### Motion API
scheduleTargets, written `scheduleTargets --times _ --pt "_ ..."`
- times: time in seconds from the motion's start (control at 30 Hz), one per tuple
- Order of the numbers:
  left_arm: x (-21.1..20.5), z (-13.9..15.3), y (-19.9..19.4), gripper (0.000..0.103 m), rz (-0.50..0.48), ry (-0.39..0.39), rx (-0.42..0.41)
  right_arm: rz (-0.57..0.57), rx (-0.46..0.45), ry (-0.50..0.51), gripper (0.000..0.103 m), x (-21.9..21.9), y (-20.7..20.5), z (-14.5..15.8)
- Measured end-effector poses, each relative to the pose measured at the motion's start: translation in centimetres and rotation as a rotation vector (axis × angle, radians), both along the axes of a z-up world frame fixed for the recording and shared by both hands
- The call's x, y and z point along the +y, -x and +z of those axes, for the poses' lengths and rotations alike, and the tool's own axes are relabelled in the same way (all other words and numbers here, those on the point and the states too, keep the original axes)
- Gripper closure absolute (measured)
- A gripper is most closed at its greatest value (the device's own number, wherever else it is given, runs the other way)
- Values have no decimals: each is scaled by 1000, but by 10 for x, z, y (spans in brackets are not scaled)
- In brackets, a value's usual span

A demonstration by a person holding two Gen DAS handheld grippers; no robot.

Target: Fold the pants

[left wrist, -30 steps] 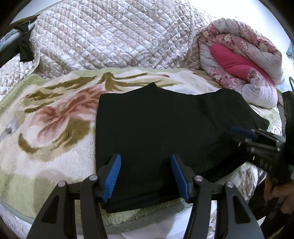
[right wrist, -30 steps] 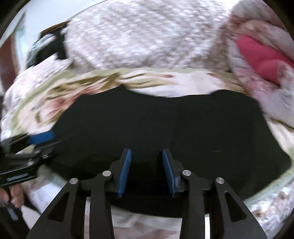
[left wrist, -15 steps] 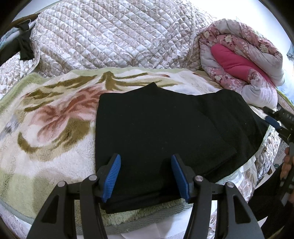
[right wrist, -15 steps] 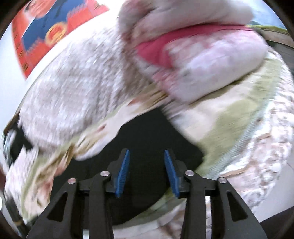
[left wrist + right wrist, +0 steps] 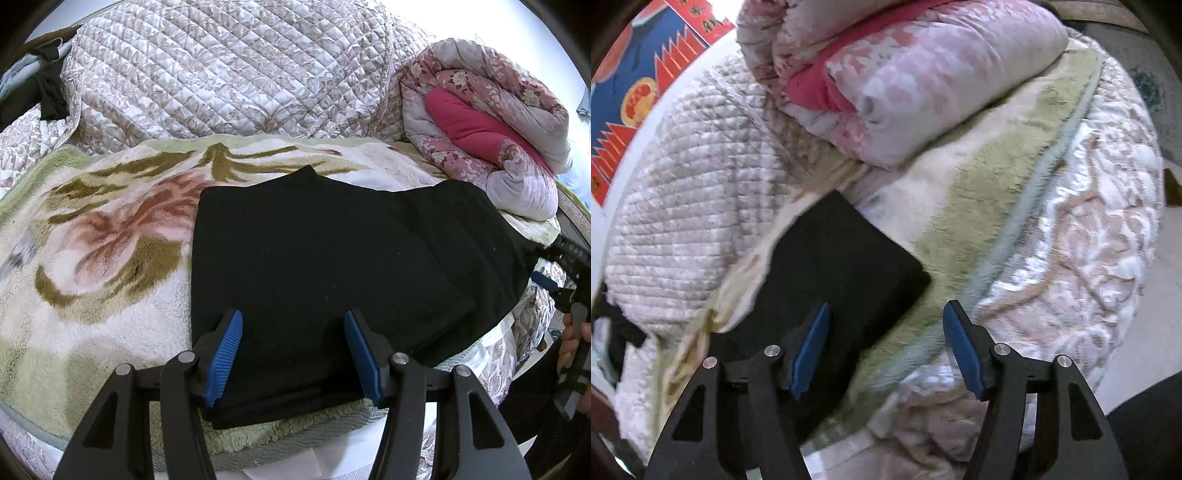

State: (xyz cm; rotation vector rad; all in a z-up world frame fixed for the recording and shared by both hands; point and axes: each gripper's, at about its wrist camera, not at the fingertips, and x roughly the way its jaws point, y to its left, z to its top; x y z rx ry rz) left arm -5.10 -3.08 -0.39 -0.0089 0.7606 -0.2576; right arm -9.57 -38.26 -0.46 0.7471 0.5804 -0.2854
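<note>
Black pants (image 5: 325, 266) lie folded flat on a floral fleece blanket (image 5: 92, 243), one layer over another. My left gripper (image 5: 293, 350) hovers open over their near edge, nothing pinched between its blue pads. In the left wrist view my right gripper (image 5: 550, 269) sits at the pants' right end, held by a hand (image 5: 572, 339). The right wrist view shows the pants' end (image 5: 842, 273) tilted. My right gripper (image 5: 886, 354) is over its corner and the blanket, and its jaws are opening with nothing gripped.
A quilted bedspread (image 5: 229, 74) rises behind the blanket. A rolled pink floral duvet (image 5: 487, 122) lies at the back right, close to the pants' far right end. Dark clothing (image 5: 48, 92) hangs at the far left. The bed edge runs along the front.
The right gripper swung from the middle of the pants to their right end, rolled over, and its jaws spread wider. The left gripper and the pants stayed put.
</note>
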Motion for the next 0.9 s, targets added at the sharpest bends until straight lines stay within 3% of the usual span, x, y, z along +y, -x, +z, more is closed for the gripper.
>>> scheduleTargets --times 0.13,0.57,0.9 --pt "1 0 0 42 0 -3 -1 23 -22 51 39 9 -3 8" --pt "-1 1 0 41 2 1 3 7 -46 -22 38 -5 -19 1" --pt "-1 1 0 41 1 -4 0 60 -29 147 38 25 -13 16"
